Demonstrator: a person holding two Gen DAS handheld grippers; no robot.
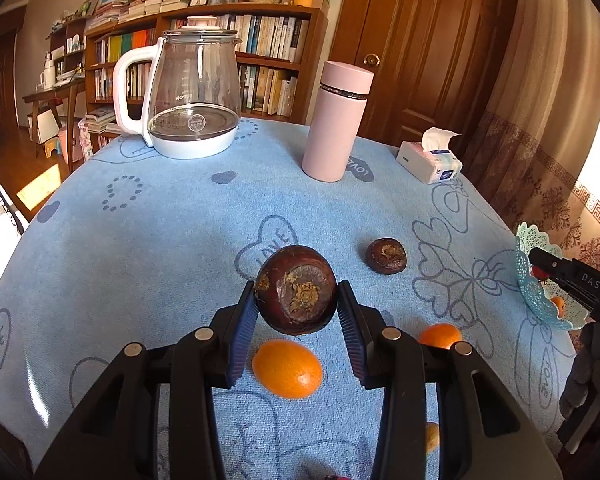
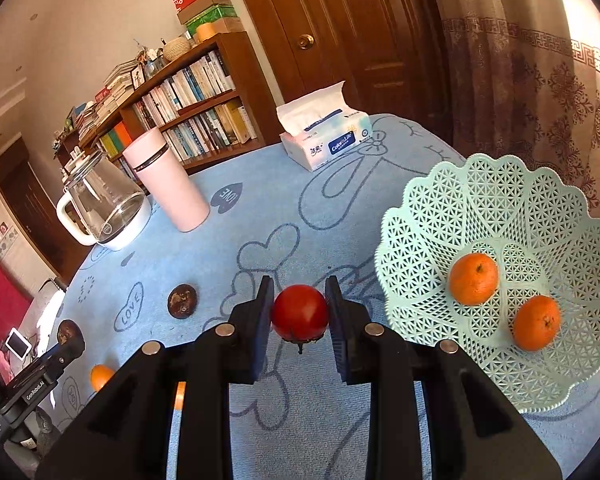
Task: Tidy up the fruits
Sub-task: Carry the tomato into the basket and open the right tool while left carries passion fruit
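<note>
My left gripper (image 1: 297,300) is shut on a dark brown round fruit (image 1: 296,290) and holds it above the blue tablecloth. A second brown fruit (image 1: 386,256) lies to the right on the cloth. Two orange fruits (image 1: 287,369) (image 1: 440,336) lie below the gripper. My right gripper (image 2: 299,308) is shut on a red tomato (image 2: 300,312), just left of the mint lattice basket (image 2: 428,216). The basket holds two oranges (image 2: 473,279) (image 2: 536,322). The basket's edge also shows in the left wrist view (image 1: 528,276).
A glass kettle (image 1: 192,92), a pink flask (image 1: 338,120) and a tissue pack (image 1: 430,158) stand at the table's far side. A bookshelf, a wooden door and a curtain lie beyond. The table edge curves away on the left.
</note>
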